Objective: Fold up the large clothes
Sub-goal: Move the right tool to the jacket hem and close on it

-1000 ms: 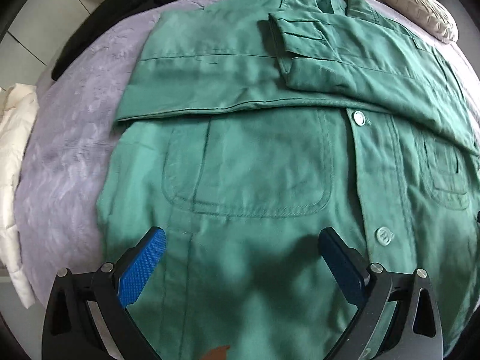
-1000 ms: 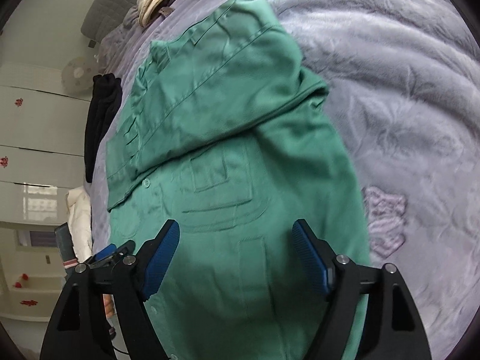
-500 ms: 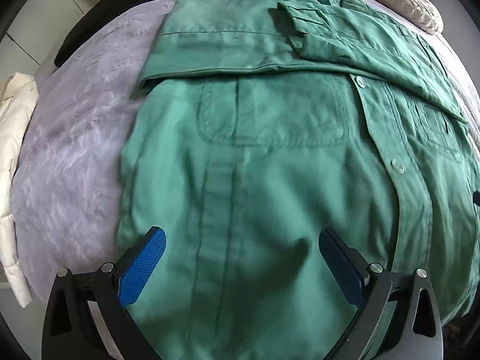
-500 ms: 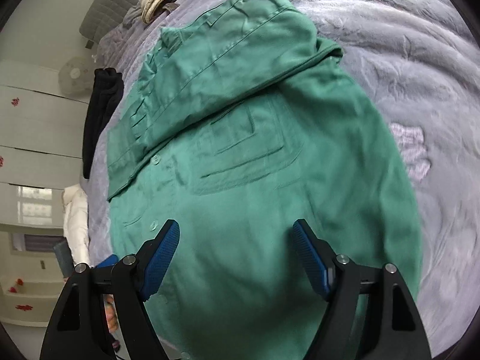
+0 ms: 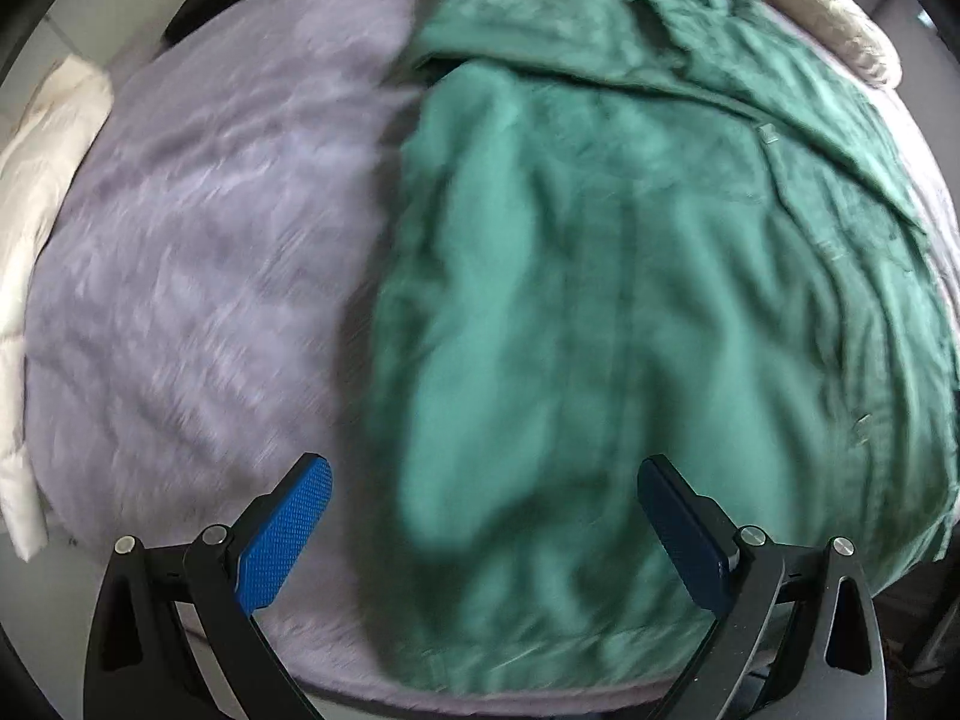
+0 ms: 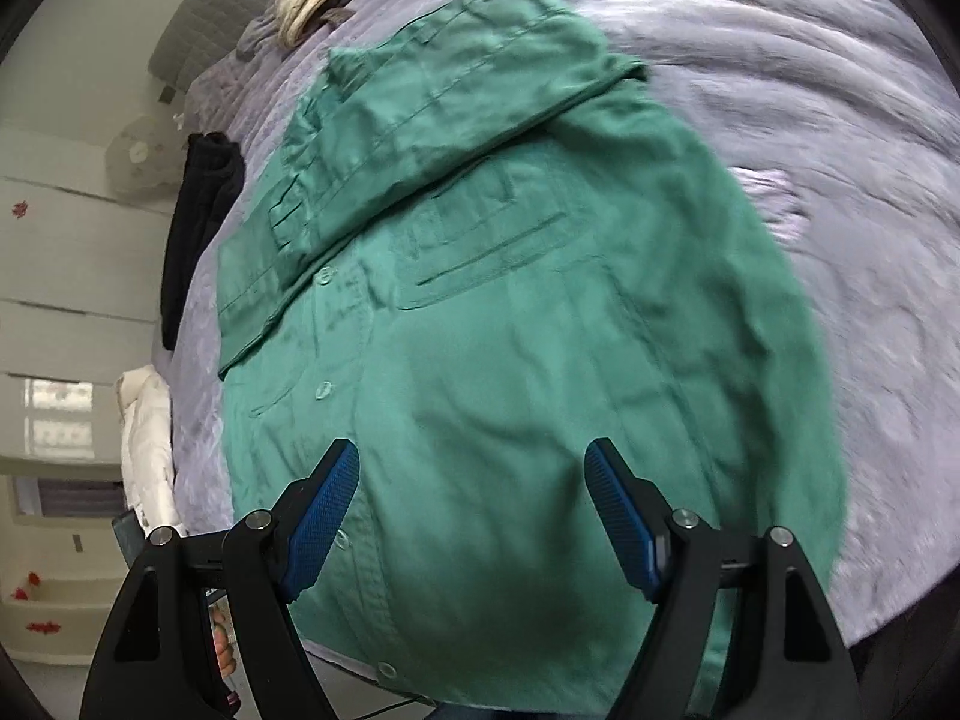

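Note:
A large green button-up jacket [image 5: 630, 276] lies front up on a grey-lilac bedspread [image 5: 198, 276], both sleeves folded across its chest. It also shows in the right wrist view [image 6: 540, 372]. My left gripper [image 5: 483, 531] is open and empty, hovering above the jacket's lower left hem; the view is motion-blurred. My right gripper [image 6: 471, 519] is open and empty above the lower hem, right of the button placket [image 6: 324, 390].
A black garment [image 6: 201, 228] lies along the bed's far left edge. A white padded coat [image 5: 36, 228] hangs off the left side and shows in the right wrist view [image 6: 147, 438]. Cream pillows [image 5: 822, 18] are at the head. White drawers [image 6: 54, 276] stand beyond.
Both grippers have drawn back toward the jacket's bottom hem, so more of the jacket and the bed's near edge show. The left gripper has also shifted left. Both stayed open.

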The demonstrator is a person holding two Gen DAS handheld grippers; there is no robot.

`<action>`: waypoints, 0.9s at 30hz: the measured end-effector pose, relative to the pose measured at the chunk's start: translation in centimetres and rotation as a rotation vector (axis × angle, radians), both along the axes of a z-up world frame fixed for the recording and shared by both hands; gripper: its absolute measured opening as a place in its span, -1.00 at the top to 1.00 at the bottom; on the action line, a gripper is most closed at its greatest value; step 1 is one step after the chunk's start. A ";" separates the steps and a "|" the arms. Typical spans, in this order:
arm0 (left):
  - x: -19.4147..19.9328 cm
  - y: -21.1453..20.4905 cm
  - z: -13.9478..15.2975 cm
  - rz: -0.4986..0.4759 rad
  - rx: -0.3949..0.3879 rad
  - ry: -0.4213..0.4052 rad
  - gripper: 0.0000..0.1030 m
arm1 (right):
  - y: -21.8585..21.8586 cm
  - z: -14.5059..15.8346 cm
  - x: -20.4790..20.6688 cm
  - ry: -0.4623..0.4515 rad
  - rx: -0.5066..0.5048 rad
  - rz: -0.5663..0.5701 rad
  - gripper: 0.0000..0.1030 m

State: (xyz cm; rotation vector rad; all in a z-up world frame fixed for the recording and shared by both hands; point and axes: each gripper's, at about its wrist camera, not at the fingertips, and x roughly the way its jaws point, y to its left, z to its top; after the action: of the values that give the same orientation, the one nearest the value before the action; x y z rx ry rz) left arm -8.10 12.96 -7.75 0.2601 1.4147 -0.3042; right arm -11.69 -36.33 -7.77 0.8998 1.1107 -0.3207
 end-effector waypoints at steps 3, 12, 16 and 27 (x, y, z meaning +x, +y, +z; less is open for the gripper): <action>0.0 2.2 -1.1 0.040 -0.026 0.056 -0.98 | -0.9 0.6 -2.3 0.023 -0.042 -0.049 -0.56; -0.1 3.0 -3.6 0.045 -0.143 0.133 -0.98 | -4.0 -1.0 -10.3 0.153 -0.058 -0.198 -0.56; -0.1 0.5 -3.3 0.040 -0.201 0.176 -0.98 | -4.0 -3.2 -12.0 0.140 0.058 -0.211 -0.56; -3.4 -0.1 -4.7 -0.017 -0.219 0.217 -0.98 | -1.7 -3.2 -11.3 -0.053 0.231 -0.187 -0.60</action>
State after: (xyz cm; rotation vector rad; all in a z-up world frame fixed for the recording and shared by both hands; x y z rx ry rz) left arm -11.46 12.85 -12.47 0.0602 1.5780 -0.5097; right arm -23.02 -37.99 -10.95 1.2152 1.0301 -0.3238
